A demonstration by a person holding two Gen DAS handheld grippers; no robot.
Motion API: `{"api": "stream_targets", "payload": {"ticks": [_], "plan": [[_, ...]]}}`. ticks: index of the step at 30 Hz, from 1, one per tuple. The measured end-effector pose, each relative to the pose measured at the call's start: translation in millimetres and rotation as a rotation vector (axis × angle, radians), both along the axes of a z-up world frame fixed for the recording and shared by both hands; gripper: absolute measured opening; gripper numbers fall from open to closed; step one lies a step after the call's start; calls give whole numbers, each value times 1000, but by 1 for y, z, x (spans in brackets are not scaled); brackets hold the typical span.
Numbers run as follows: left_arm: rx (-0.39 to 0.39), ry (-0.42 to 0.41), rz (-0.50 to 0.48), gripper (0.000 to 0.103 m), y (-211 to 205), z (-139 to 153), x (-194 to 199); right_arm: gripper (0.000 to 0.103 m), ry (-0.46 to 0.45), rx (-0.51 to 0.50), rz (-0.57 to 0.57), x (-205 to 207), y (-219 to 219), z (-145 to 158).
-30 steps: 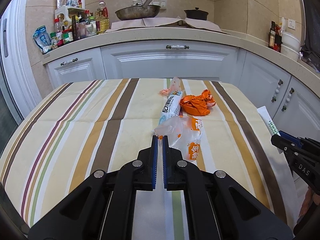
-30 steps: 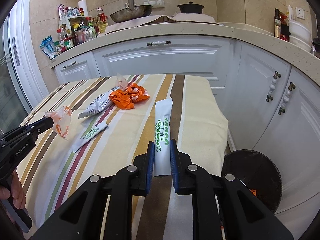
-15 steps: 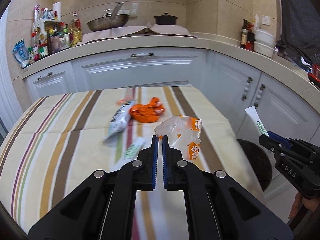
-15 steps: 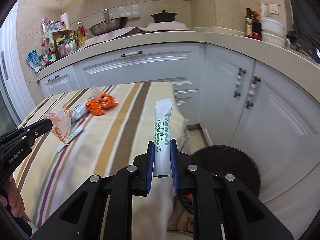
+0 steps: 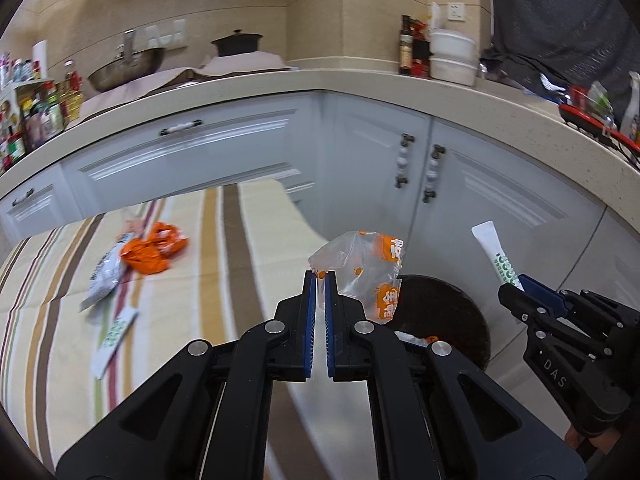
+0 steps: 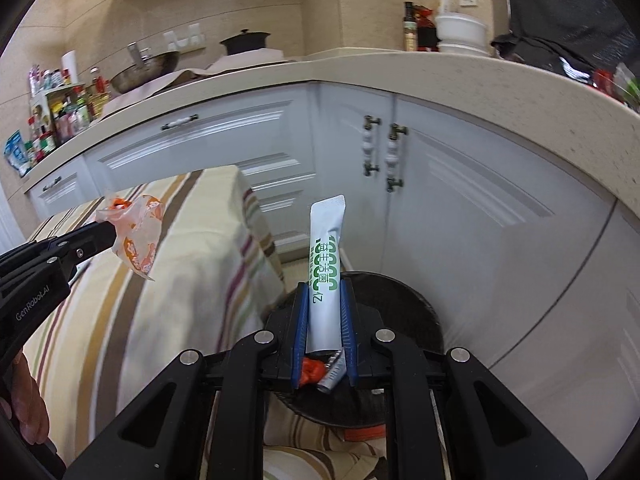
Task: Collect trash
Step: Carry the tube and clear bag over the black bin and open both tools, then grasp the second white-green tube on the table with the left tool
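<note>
Clear orange-printed wrapper (image 5: 360,268) pinched in closed jaws of left gripper (image 5: 320,276), held above dark bin (image 5: 440,312) beside striped desk (image 5: 224,264). White green-lettered sachet (image 6: 326,268) clamped upright by right gripper (image 6: 323,292) over bin.

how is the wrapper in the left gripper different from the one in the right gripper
The clear crinkled plastic bag with orange print hangs limp; the white sachet with green print stands stiff, flat and narrow. The left gripper pinches the bag's corner; the right gripper clamps the sachet's lower half.
</note>
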State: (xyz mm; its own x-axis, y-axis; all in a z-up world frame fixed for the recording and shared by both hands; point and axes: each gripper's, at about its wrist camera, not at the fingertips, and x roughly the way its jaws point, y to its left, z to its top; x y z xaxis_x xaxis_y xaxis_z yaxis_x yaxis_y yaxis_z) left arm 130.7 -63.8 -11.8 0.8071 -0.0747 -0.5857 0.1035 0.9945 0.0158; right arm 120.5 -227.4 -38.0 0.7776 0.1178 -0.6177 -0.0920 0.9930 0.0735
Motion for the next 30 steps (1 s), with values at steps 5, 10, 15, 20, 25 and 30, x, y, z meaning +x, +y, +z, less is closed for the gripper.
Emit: {"api": "stream_targets", "payload": {"ticks": [5,10,15,20,25,30], "plan": [[11,26,-44,4,-31,-8,14,17,10,5,-34,2,-22,-10],[27,46,-72,4,-60,-18,28,17,15,14,-60,8,-36,-21],[50,69,-78,12,-78,-28,43,41,12,2,-92,21,-46,-37],[55,73,-73,35,-81,-33,45,42,20,3,-114,21,-51,-42],[42,73,-66,43,-70,-29,39,44,10,6,-107,17,-46,-36],[27,53,-38,45,-42,-19,24,46,-23,14,-77,11,-27,-21]]}}
